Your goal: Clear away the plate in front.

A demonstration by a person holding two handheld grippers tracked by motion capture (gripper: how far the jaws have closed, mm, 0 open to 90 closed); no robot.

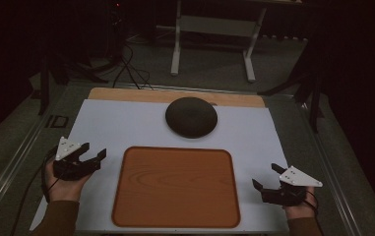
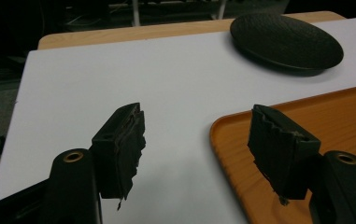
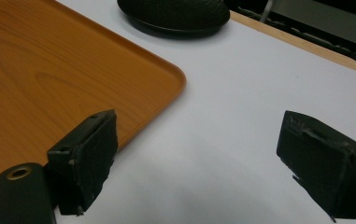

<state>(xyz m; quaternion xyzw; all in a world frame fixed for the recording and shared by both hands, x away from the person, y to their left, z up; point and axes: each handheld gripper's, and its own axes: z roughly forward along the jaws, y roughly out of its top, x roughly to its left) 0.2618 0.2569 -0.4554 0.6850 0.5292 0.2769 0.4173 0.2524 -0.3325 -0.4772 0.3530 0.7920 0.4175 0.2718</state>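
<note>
No grasp has been started: the left tool (image 1: 92,156) and the right tool (image 1: 266,178) are held with jaws apart and nothing between them, 1 at each side of the orange wooden-look tray (image 1: 176,187). The tray is seen bare on the white sheet (image 1: 116,128) covering the counter, and the dark domed disc (image 1: 191,116) (possibly a lid or dish) lies just beyond its far edge. The approach stage is judged to be in hand; next, a reach forward to the disc is called for.
</note>
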